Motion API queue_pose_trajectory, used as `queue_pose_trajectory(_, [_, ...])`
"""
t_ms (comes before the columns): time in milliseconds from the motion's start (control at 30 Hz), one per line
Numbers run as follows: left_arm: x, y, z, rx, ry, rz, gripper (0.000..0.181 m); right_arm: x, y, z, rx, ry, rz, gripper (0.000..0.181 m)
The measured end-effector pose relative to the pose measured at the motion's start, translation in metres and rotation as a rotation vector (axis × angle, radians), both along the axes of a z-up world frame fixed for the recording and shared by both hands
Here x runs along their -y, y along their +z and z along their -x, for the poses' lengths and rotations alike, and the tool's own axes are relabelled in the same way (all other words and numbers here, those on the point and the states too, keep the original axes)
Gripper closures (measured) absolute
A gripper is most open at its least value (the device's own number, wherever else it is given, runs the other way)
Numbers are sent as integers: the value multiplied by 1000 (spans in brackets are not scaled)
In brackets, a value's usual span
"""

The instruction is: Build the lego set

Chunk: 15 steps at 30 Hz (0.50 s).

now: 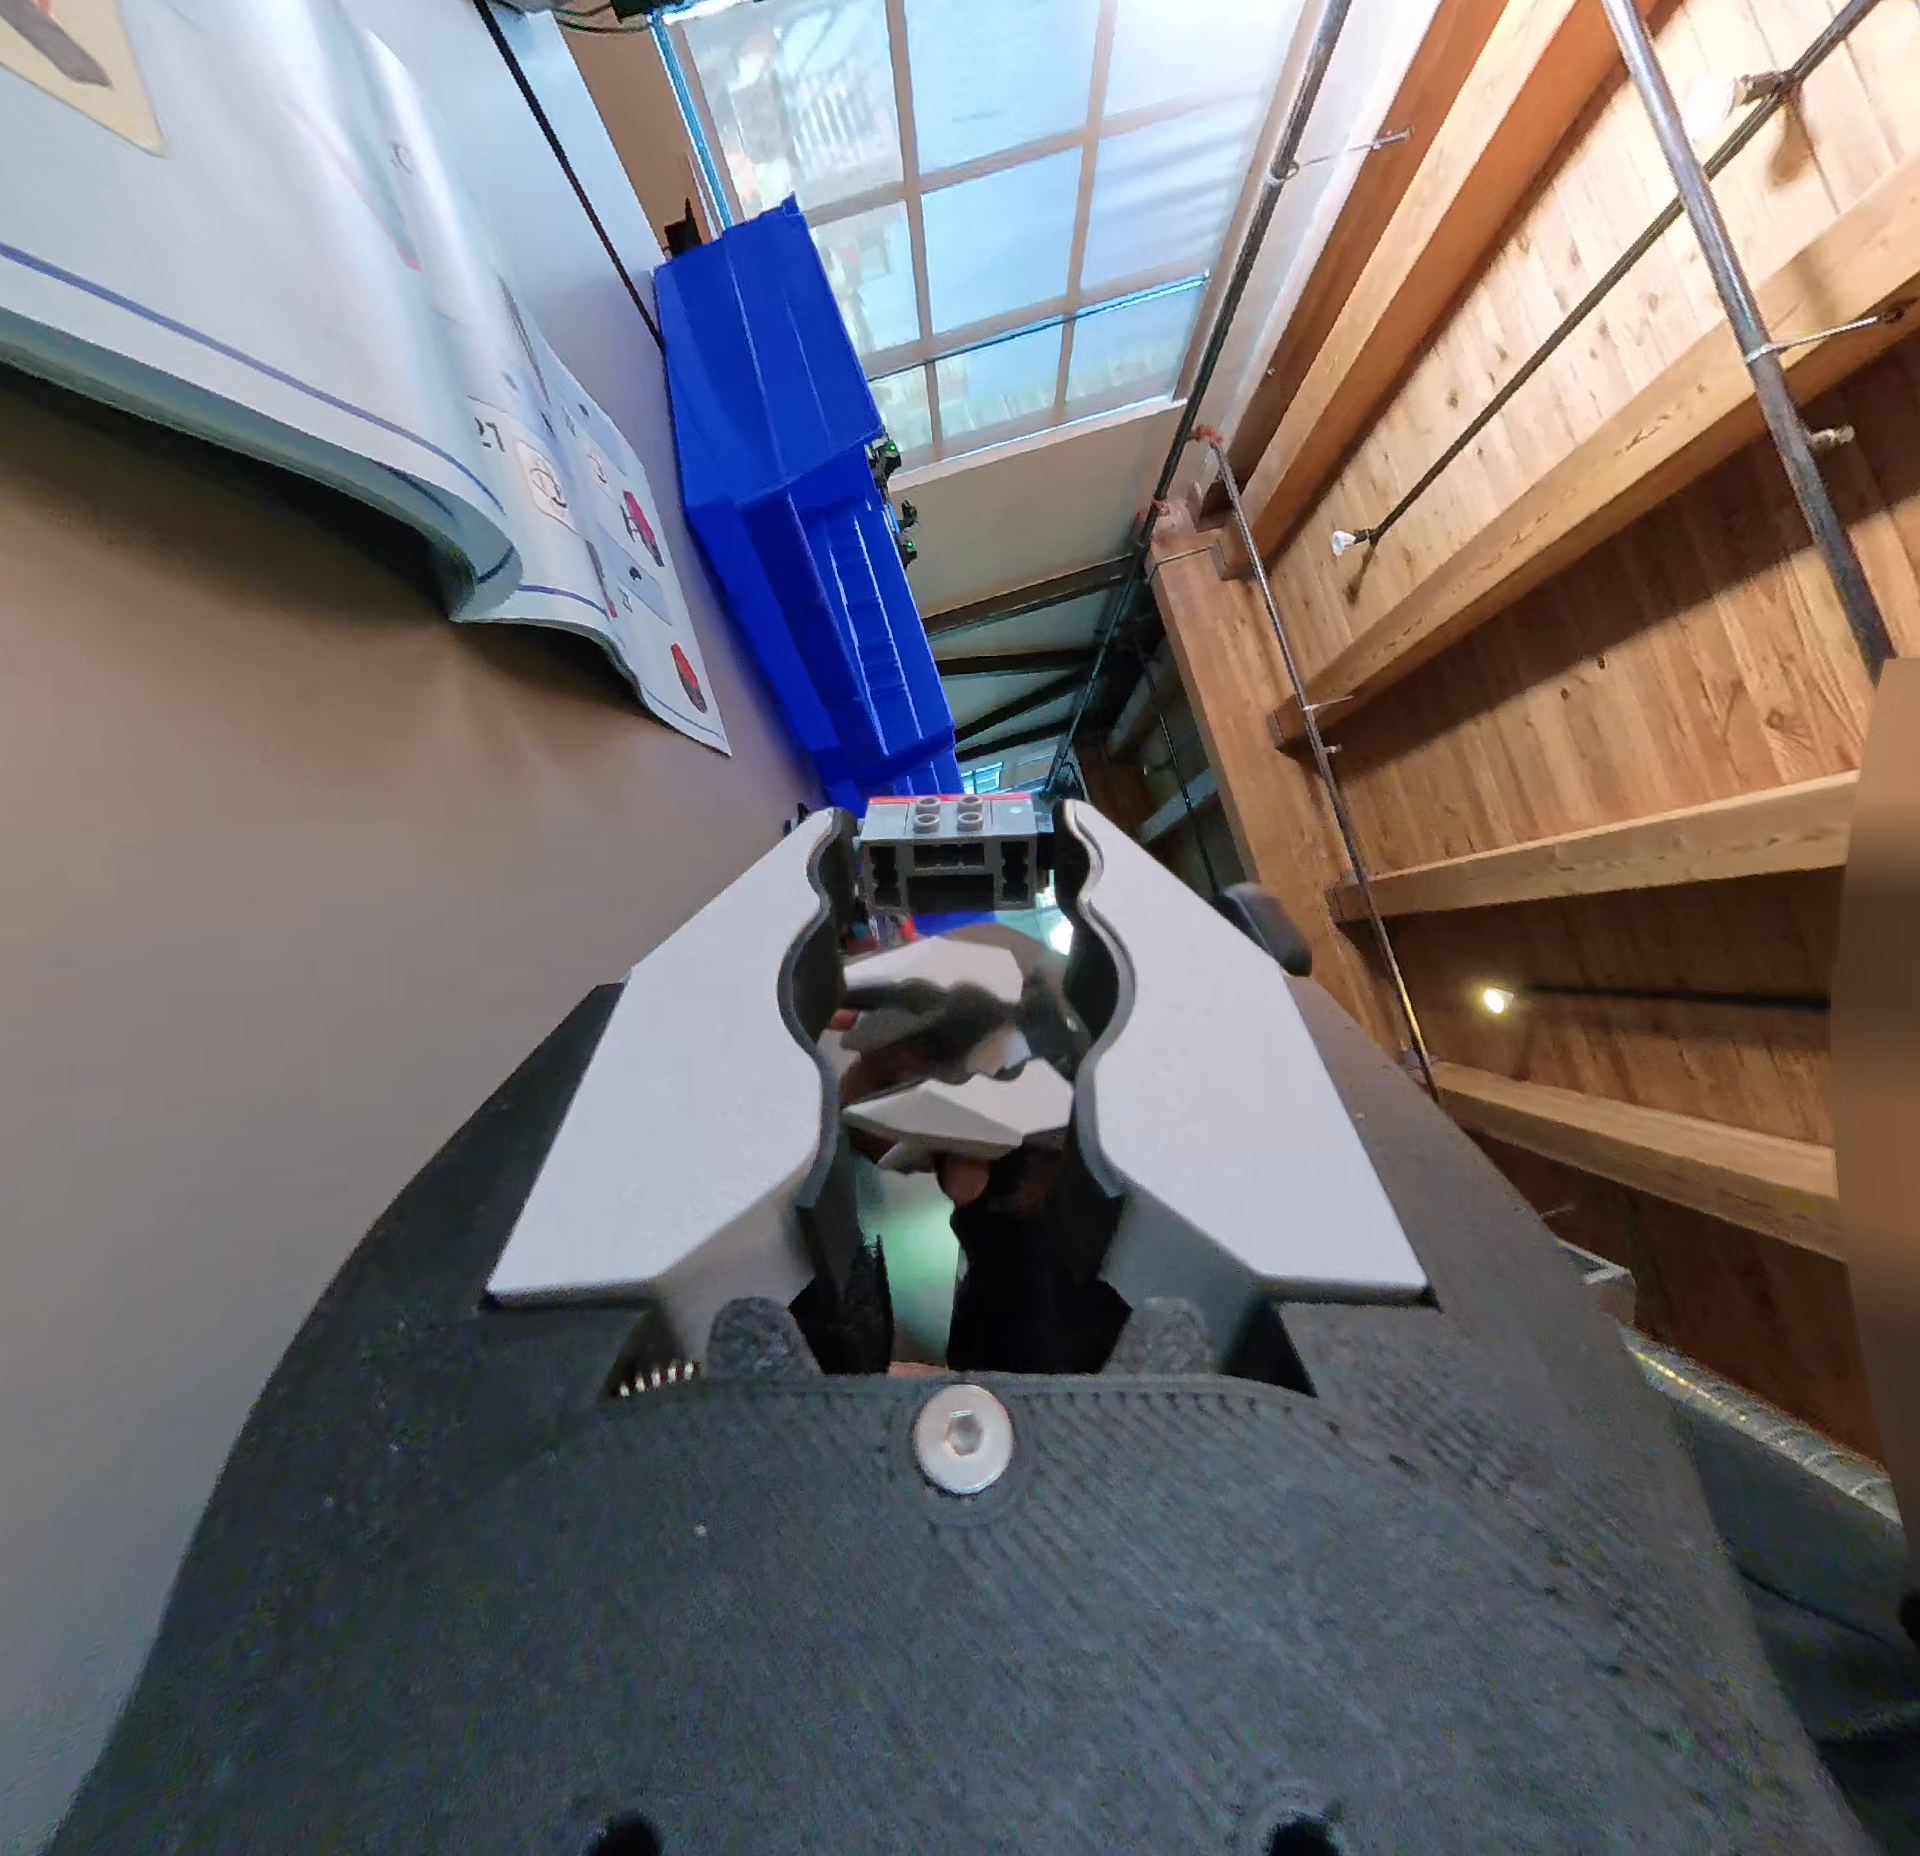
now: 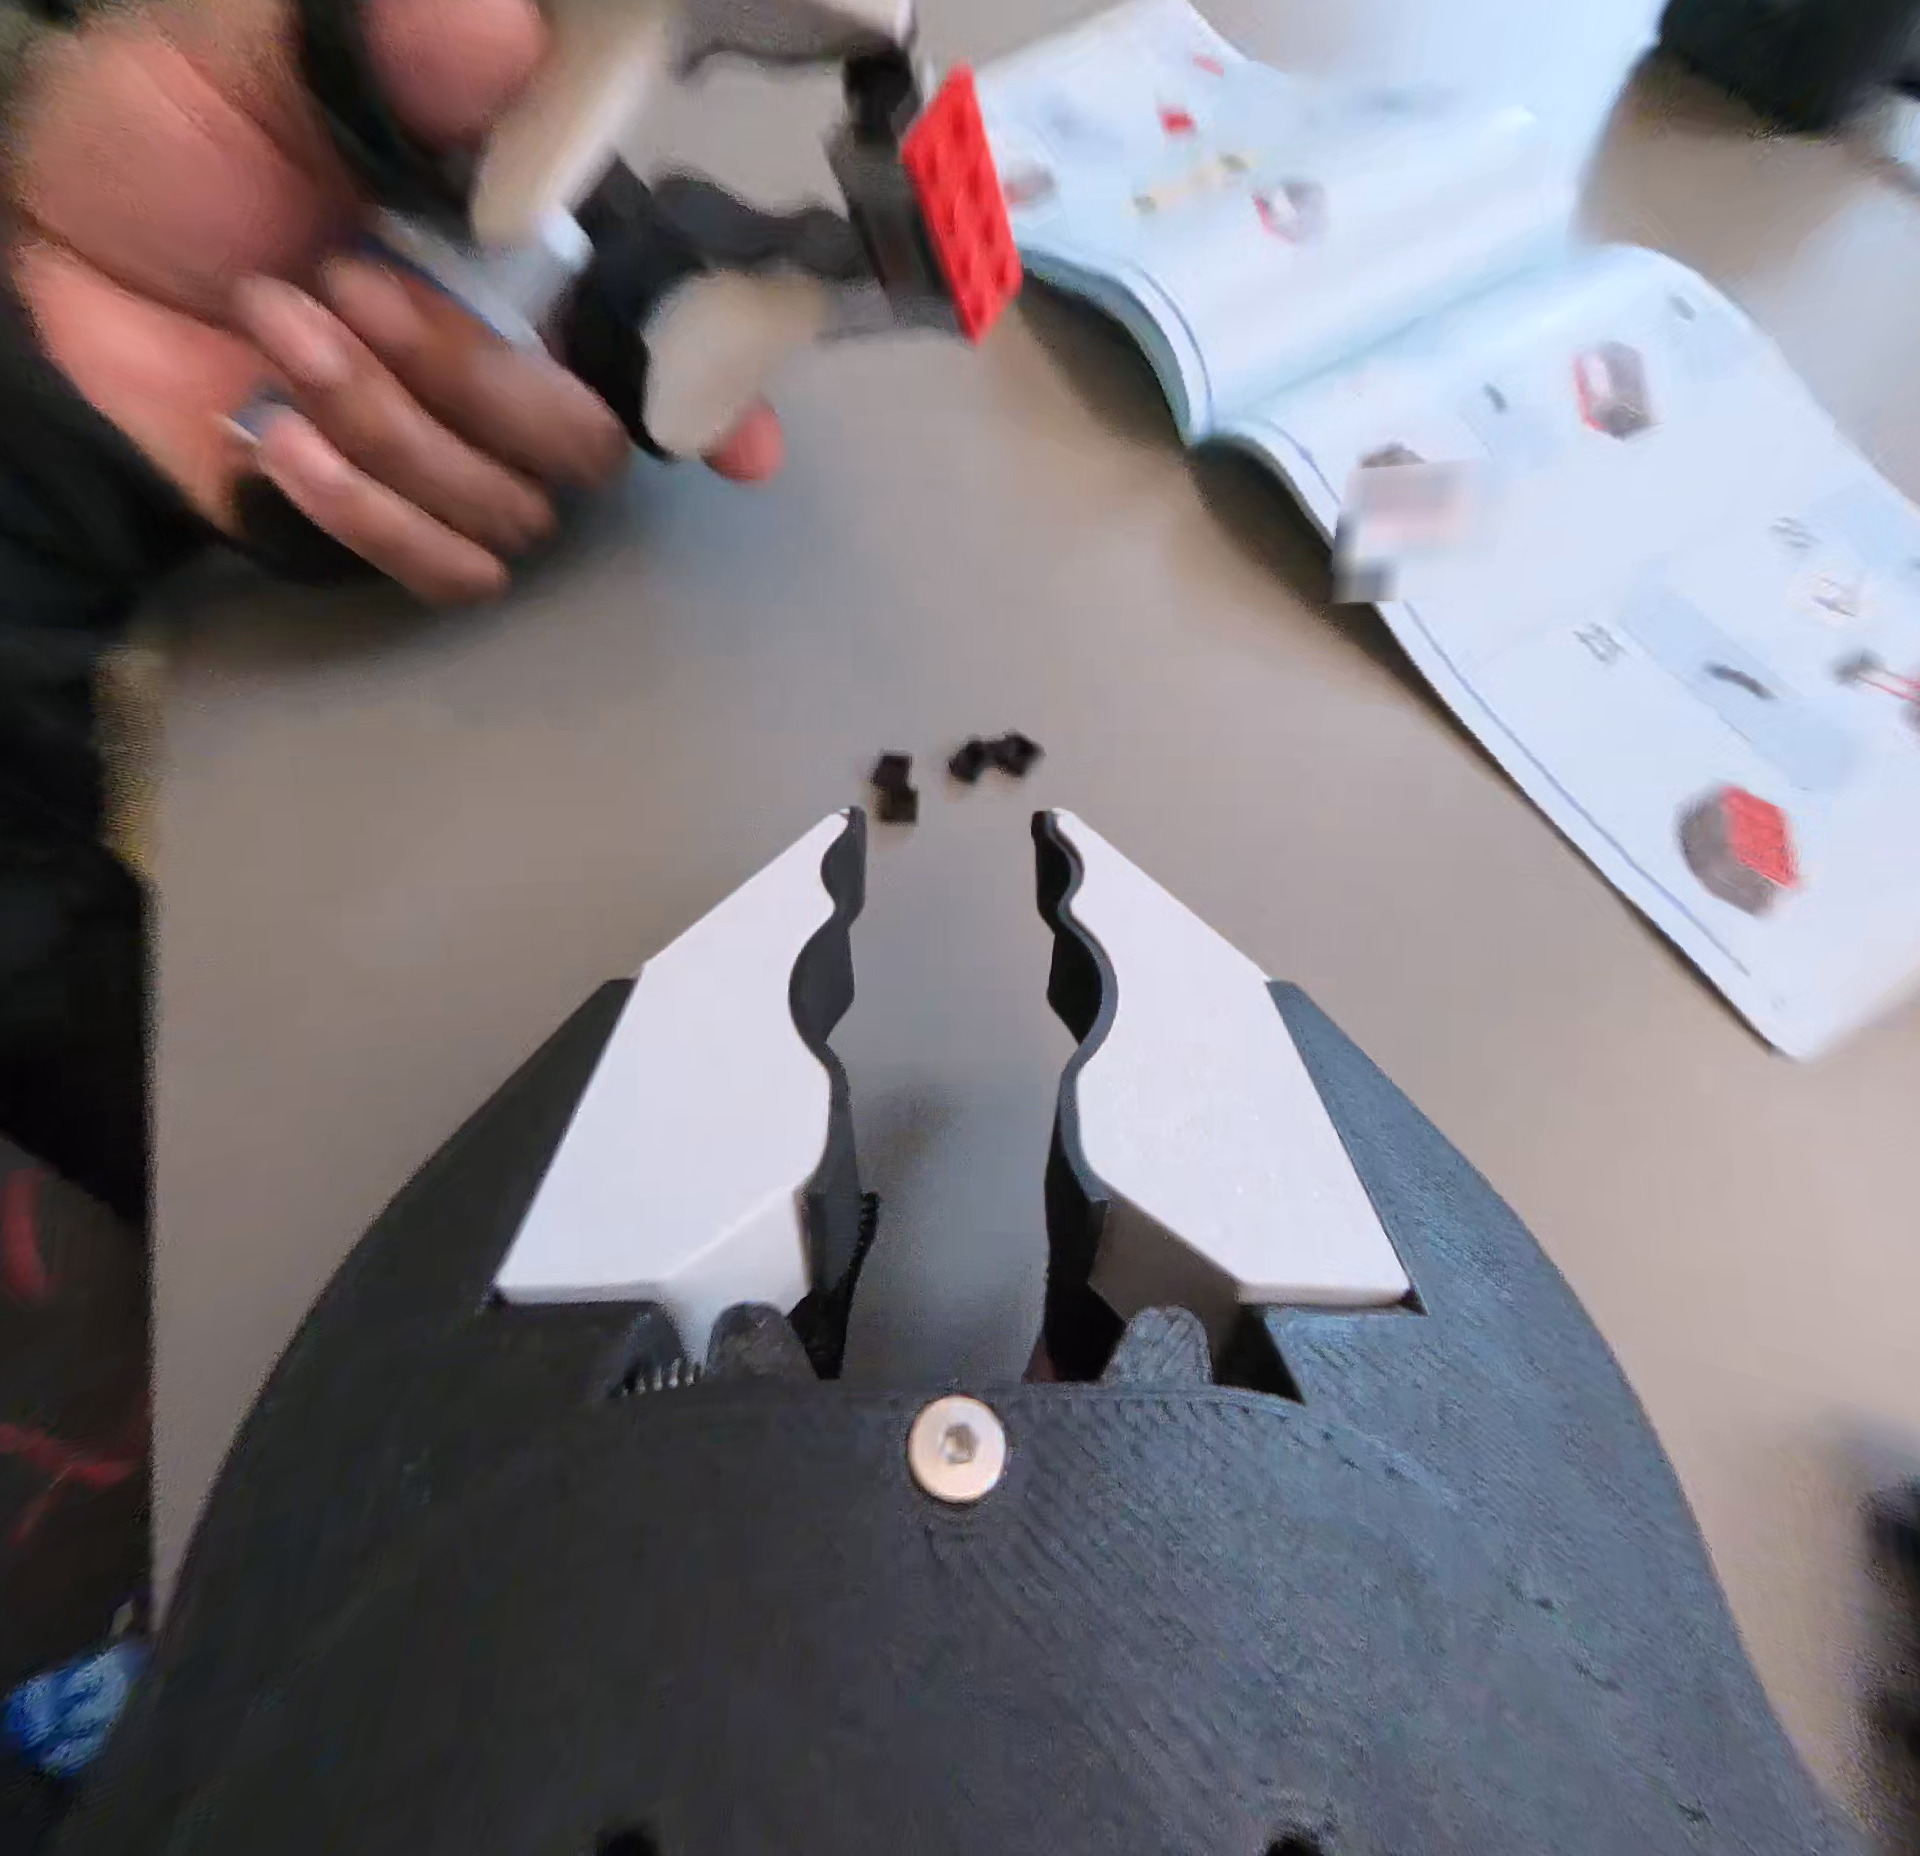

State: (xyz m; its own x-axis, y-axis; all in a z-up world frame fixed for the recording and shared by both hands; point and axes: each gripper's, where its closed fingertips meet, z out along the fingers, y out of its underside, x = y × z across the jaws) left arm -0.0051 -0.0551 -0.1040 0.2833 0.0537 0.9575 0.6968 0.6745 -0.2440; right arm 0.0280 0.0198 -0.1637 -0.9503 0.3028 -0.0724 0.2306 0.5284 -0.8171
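Right tool sits closest to the lens, fingers spread with nothing between them, hovering low over the grey desk. Just ahead of its tips lie two small black pieces, side by side, slightly apart. Left tool is pinching the lego sub-assembly at its fingertips: grey block with studs, red plate on the far side. In the right wrist view that same build is held up off the desk, red plate facing out, a person's hand wrapped round the handle.

Step in hand, as I read it: adding a small part to the held build. Next move likely calls for the right tool to drop onto one black piece, close across its narrow sides, then carry it up to the assembly and line it up with the studs. Pieces are tiny, so a slip or a flick is a risk.

Open instruction booklet lies on the desk to the right. Blue bin stands past the booklet. Room has large gridded windows and a timber beam ceiling. Right view is motion-blurred.
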Motion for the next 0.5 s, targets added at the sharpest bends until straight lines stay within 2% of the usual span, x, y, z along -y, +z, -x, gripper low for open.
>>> queue_pose_trajectory(133, [-3, 0, 0, -2, -5, 7, 143, 2, -11, -2, -56, -19, -145, 152])
queue_pose_trajectory(333, [-3, 0, -1, -8, -4, 19, 143, 21, -25, -11, -27, 7, -197, 159])
queue_pose_trajectory(500, [-3, 1, -1, -13, -10, 14, 143, 23, -25, -8, -52, -13, -208, 173])
